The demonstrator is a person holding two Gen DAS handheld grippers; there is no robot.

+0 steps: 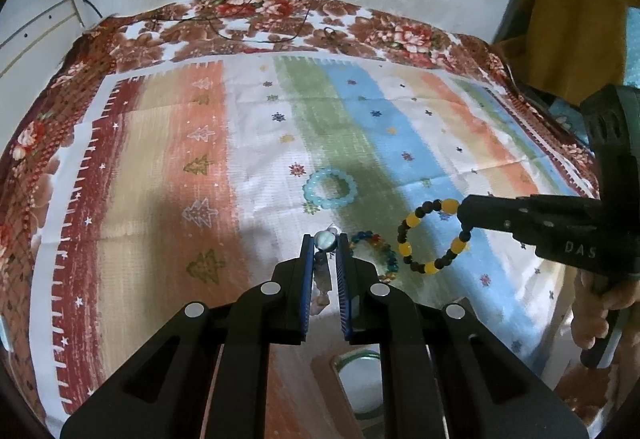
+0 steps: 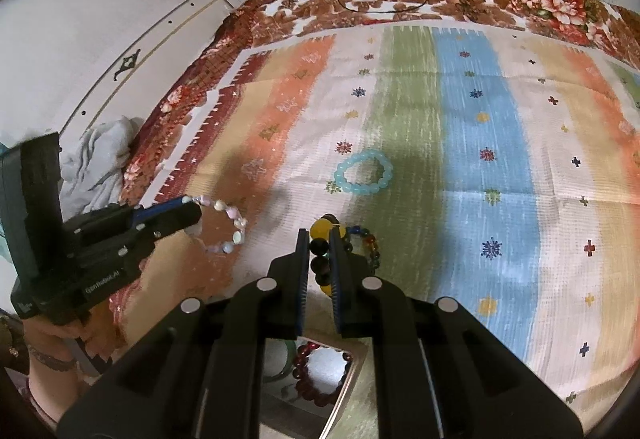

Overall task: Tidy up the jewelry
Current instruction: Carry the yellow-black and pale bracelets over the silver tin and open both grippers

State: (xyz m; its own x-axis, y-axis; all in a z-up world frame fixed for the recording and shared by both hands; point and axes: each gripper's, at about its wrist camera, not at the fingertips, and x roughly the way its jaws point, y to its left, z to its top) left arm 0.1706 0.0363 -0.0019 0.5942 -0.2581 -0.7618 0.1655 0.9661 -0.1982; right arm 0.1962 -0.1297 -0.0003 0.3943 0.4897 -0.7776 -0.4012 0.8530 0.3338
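We had the left gripper (image 1: 325, 245) clenched on a pastel bracelet (image 2: 228, 227), right gripper (image 2: 320, 239) on the yellow-black bracelet (image 1: 434, 237). Box (image 2: 352, 371) beneath held a dark red bracelet (image 2: 308, 371); ahead, aqua bracelet (image 1: 330, 187) and multicolour bracelet (image 1: 378, 251) remained.

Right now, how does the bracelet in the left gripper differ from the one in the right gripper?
The pastel bracelet has small pale pink, white and bluish beads; the yellow-and-black bracelet has bigger, bolder beads. The left gripper holds the first, the right gripper the second. Both hang above the striped cloth.
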